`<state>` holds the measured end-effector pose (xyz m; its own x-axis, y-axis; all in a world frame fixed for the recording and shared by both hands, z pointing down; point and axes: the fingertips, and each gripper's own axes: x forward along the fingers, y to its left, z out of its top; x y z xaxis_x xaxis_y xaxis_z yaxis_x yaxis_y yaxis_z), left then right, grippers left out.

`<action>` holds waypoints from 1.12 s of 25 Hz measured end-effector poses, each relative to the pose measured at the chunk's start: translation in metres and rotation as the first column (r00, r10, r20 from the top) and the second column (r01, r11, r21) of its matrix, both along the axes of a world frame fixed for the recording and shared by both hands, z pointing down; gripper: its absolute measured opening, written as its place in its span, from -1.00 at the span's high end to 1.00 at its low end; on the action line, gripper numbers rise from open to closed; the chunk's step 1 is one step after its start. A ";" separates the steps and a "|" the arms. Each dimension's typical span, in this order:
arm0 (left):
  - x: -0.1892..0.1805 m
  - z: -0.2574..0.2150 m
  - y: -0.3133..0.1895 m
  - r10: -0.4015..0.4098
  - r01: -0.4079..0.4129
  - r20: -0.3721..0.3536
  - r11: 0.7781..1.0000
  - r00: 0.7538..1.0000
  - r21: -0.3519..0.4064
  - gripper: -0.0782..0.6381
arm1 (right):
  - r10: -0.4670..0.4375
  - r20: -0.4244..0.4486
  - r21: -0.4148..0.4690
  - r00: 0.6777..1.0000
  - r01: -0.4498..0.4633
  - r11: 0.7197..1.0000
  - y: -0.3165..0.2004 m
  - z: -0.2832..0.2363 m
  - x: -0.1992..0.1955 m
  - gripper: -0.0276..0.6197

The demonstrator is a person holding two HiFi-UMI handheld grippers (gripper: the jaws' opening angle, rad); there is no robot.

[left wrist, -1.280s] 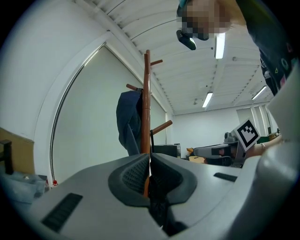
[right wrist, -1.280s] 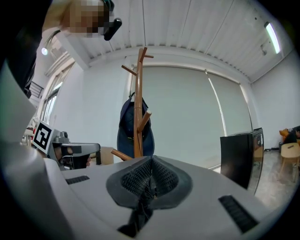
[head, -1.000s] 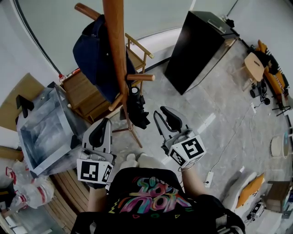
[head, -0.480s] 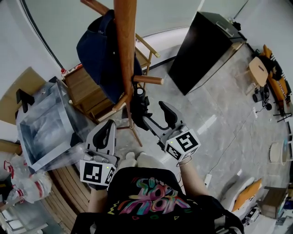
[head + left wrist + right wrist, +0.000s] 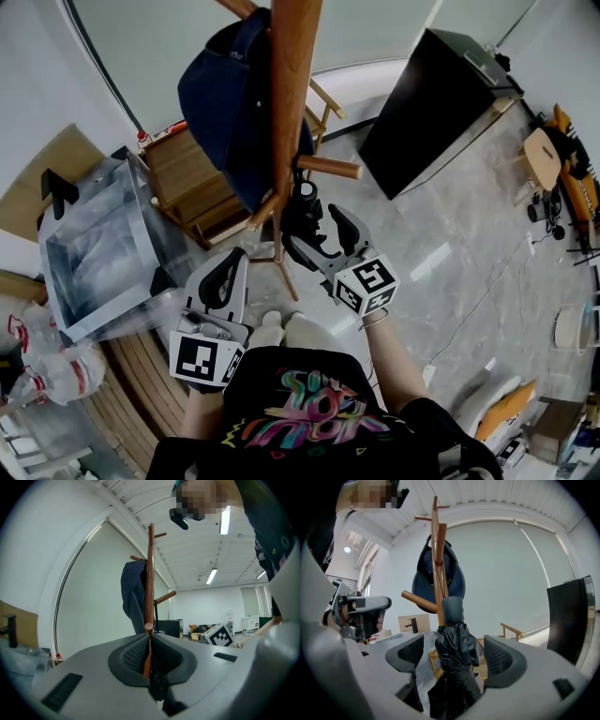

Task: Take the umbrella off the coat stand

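Note:
A black folded umbrella (image 5: 302,217) hangs by the wooden coat stand (image 5: 291,103), just under a side peg (image 5: 328,169). My right gripper (image 5: 316,232) has its jaws opening wide on either side of the umbrella. In the right gripper view the umbrella (image 5: 452,644) stands between the two pads (image 5: 502,660) with gaps on both sides, so nothing is gripped. A navy bag (image 5: 230,103) hangs higher on the stand. My left gripper (image 5: 225,272) stays low and to the left, shut and empty, pointing at the stand (image 5: 150,573).
A wooden chair (image 5: 192,183) and a clear plastic bin (image 5: 94,253) stand left of the coat stand. A tall black cabinet (image 5: 431,103) stands at the right. The person's white shoes (image 5: 281,330) are near the stand's legs (image 5: 281,272).
My right gripper went from nearly shut to wide open and moved down and in towards the stand, so the umbrella now sits between its jaws. The left gripper barely moved.

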<state>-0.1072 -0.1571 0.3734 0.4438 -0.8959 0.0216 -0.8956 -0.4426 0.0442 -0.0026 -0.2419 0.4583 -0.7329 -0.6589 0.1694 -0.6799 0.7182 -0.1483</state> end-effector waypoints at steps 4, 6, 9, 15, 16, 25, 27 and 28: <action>0.000 0.002 0.001 -0.003 0.003 0.008 1.000 1.000 -0.002 0.69 | 0.008 -0.004 -0.017 1.000 -0.008 1.000 -0.011 0.020 -0.004 -0.32; 0.000 0.003 0.002 -0.007 0.007 0.008 1.000 1.000 -0.003 0.69 | 0.007 -0.012 -0.004 1.000 -0.008 1.000 -0.015 0.025 -0.007 -0.32; -0.001 0.006 0.003 -0.014 0.014 0.010 1.000 1.000 -0.009 0.69 | -0.002 0.000 -0.006 1.000 0.002 1.000 -0.019 0.030 -0.010 -0.32; -0.002 0.009 0.007 -0.020 0.021 0.010 1.000 1.000 -0.017 0.69 | -0.031 0.000 -0.015 1.000 0.031 0.999 -0.023 0.040 -0.019 -0.32; -0.002 0.009 0.007 -0.021 0.021 0.009 1.000 1.000 -0.016 0.69 | -0.035 -0.011 -0.013 0.999 0.035 0.999 -0.025 0.043 -0.020 -0.32; -0.007 0.010 0.010 -0.033 0.033 0.003 0.999 0.999 -0.023 0.69 | -0.008 -0.056 0.002 0.998 0.008 1.000 -0.031 0.049 -0.024 -0.04; -0.007 0.010 0.011 -0.032 0.033 0.003 0.999 0.999 -0.023 0.69 | 0.006 -0.058 0.004 0.998 -0.005 1.000 -0.031 0.049 -0.024 0.03; -0.007 0.010 0.011 -0.033 0.033 0.002 0.999 0.999 -0.023 0.69 | 0.010 -0.058 0.004 0.998 -0.010 1.000 -0.031 0.049 -0.024 0.06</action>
<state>-0.1142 -0.1457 0.3832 0.4143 -0.9091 0.0426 -0.9096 -0.4121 0.0525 -0.0263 -0.2724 0.5071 -0.7152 -0.6668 0.2094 -0.6945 0.7117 -0.1057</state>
